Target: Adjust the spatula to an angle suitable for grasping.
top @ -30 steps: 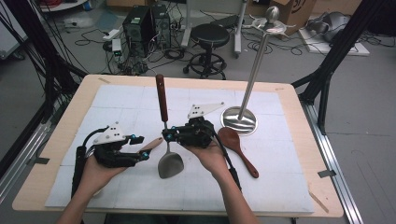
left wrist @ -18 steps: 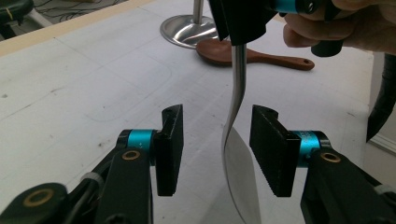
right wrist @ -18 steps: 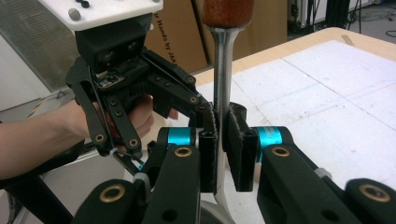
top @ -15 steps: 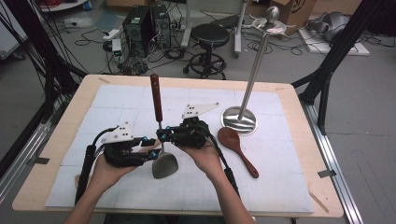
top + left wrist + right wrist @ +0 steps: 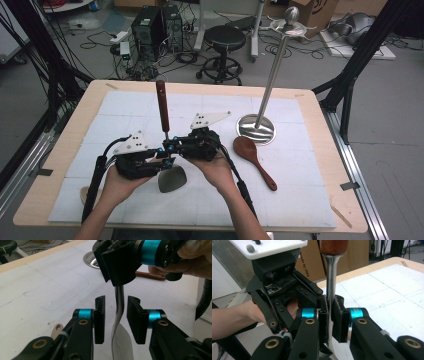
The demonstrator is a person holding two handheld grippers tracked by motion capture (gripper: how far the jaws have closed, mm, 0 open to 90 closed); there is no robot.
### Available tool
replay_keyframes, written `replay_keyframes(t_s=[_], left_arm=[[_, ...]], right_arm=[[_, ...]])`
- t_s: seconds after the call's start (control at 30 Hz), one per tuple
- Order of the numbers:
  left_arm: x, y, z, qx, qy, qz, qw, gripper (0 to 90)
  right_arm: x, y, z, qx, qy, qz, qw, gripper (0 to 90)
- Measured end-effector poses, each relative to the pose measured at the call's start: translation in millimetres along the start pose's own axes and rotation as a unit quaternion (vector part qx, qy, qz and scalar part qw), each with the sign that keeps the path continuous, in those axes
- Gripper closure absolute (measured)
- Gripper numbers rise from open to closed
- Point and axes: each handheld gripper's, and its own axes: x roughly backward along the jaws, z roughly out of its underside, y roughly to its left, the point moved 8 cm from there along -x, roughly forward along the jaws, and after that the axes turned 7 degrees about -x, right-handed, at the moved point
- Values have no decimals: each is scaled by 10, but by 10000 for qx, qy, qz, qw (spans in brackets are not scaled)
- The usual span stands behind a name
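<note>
A metal spatula with a brown wooden handle stands upright, its blade low over the white mat. My right gripper is shut on the steel shaft, which the right gripper view shows clamped between its pads. My left gripper sits just below it. In the left gripper view its jaws have just been closing around the shaft, with a gap still showing on each side. The right gripper hangs above them there.
A dark wooden spoon lies on the mat right of my hands. Behind it stands a steel utensil stand with a tall pole. A beige utensil handle lies under my left forearm. The table edge is close in front.
The left gripper has come right up to the spatula and its jaws have narrowed around the shaft. The right gripper and spatula shifted slightly left and nearer.
</note>
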Motion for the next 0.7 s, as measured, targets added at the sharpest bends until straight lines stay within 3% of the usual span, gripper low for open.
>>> replay_keyframes(t_s=[0.27, 0.4, 0.53, 0.7], left_arm=[[-6, -26, -35, -48, -47, 65, 10000, 828], [-5, -50, -52, -129, -40, 170, 9998, 835], [-23, -79, -41, -249, 53, 267, 9993, 836], [-28, -98, -51, -276, 24, 412, 9988, 835]], right_arm=[[27, 11, 3, 6, -10, 18, 10000, 834], [59, 24, 3, 48, -11, -77, 10000, 825], [148, 63, -83, 157, -231, -238, 9993, 767], [229, 101, -181, 328, -203, -382, 9985, 681]])
